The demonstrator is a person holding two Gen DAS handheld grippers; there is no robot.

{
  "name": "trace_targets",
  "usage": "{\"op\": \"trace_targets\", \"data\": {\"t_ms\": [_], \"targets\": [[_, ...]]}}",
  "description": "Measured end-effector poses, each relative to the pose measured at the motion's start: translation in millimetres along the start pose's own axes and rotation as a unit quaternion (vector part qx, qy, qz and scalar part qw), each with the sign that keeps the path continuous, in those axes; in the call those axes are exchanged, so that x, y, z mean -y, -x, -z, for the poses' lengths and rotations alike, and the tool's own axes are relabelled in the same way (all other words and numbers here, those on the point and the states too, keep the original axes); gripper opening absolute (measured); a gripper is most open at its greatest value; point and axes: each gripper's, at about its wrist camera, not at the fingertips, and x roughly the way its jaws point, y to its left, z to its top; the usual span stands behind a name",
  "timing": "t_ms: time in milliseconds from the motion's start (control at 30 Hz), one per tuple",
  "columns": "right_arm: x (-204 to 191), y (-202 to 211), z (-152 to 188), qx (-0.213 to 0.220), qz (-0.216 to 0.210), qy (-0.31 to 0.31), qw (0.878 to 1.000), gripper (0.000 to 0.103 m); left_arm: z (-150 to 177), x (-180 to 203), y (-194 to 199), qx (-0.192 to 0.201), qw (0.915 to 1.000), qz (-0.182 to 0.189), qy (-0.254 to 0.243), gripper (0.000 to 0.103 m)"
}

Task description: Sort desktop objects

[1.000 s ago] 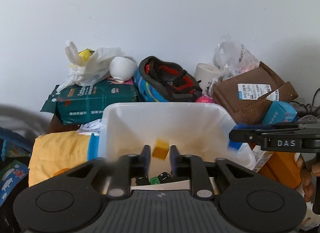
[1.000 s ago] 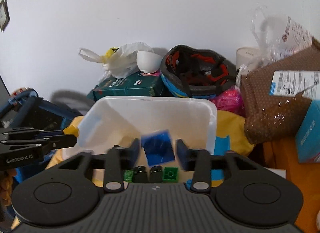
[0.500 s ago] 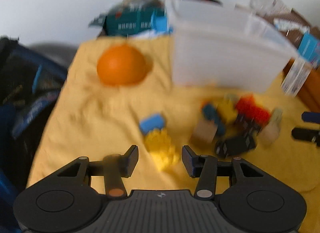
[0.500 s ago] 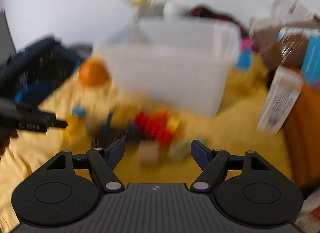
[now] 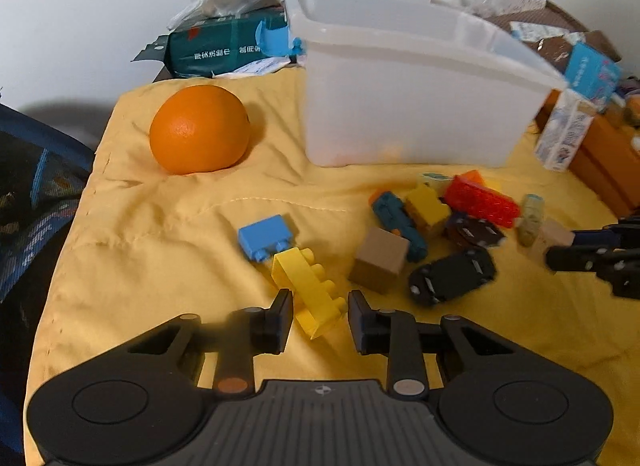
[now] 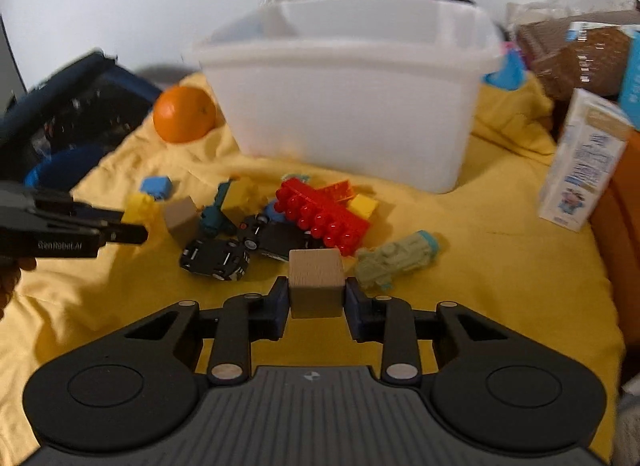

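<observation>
Toys lie on a yellow cloth in front of a white plastic bin. My left gripper is open, its jaws on either side of a yellow brick; a blue brick lies just beyond. My right gripper has its jaws against both sides of a light wooden cube resting on the cloth. Beyond the cube lie a red brick, two black toy cars, a green toy car and a brown cube.
An orange sits left of the bin. A milk carton stands at the right. A green package, bags and boxes pile up behind the bin. A dark bag lies off the cloth's left edge.
Both grippers left the bin, where they dropped a yellow and a blue block, and came down to the cloth. The left now straddles the yellow brick; the right has closed around the wooden cube.
</observation>
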Motion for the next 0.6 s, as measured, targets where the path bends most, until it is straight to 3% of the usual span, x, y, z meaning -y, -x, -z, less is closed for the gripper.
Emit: {"op": "trace_targets", "data": {"t_ms": [267,433,600], "targets": [[18,59,-14,0.056,-0.018,-0.052,0.997,0.033,-22,22,61,0.078,0.9950,0.061,0.011,0.033],[20,71,-54,0.093,-0.028,-0.048,0.994,0.033,-73,38,73,0.119,0.9897,0.079,0.006,0.033],[31,72,-107,0.127,-0.023,-0.047,0.990,0.033,-124,45,64,0.141,0.9873,0.072,0.001,0.033]]}}
